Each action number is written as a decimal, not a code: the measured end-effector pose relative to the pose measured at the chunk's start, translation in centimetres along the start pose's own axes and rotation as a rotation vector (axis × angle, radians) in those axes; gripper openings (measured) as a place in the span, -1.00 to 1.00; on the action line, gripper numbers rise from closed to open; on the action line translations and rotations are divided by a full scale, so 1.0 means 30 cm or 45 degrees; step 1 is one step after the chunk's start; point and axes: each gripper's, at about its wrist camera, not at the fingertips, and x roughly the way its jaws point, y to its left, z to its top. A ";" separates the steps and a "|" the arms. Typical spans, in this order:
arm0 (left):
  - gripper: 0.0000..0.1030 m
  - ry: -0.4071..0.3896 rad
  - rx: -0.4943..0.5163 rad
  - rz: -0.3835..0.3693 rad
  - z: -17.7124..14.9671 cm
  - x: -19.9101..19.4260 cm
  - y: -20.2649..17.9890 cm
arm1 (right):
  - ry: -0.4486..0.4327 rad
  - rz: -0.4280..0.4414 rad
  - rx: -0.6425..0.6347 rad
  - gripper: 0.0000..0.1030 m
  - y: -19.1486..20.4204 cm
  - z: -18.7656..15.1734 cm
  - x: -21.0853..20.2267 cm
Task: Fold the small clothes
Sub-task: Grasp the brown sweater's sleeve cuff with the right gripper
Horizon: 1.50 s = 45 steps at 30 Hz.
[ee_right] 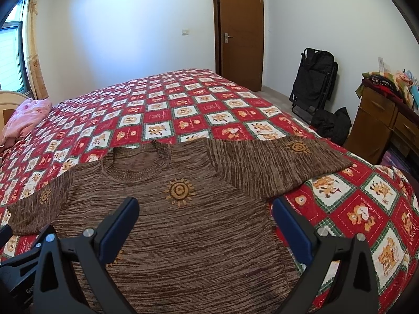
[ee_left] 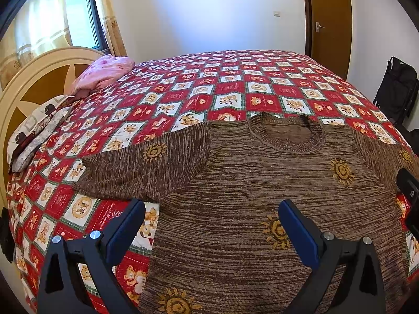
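Both claws, the left gripper [ee_left: 210,231] and right gripper [ee_right: 205,225], hung spread apart and empty above the brown sweater [ee_left: 262,183], which lay flat on the bedspread [ee_left: 209,78], unfolded; next, each likely needed a sleeve.

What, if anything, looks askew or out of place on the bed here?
Nothing stands out. The brown sweater lies flat and face up on the quilt, both sleeves spread out to the sides, neckline away from the cameras. Both hand-held grippers, left and right, are open above it, holding nothing.
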 end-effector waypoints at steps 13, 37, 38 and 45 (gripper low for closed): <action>0.98 0.036 -0.090 -0.064 0.002 0.042 0.061 | 0.099 -0.079 0.145 0.28 -0.357 0.127 0.094; 0.98 0.126 -0.127 -0.067 0.022 0.121 0.066 | 0.483 -0.264 0.652 -0.09 -1.040 0.219 0.533; 0.97 0.127 -0.124 -0.066 0.022 0.123 0.064 | 0.481 -0.259 0.643 -0.09 -1.045 0.221 0.551; 0.98 0.148 -0.130 -0.084 0.023 0.140 0.061 | 0.517 -0.205 0.481 -0.73 -1.030 0.237 0.591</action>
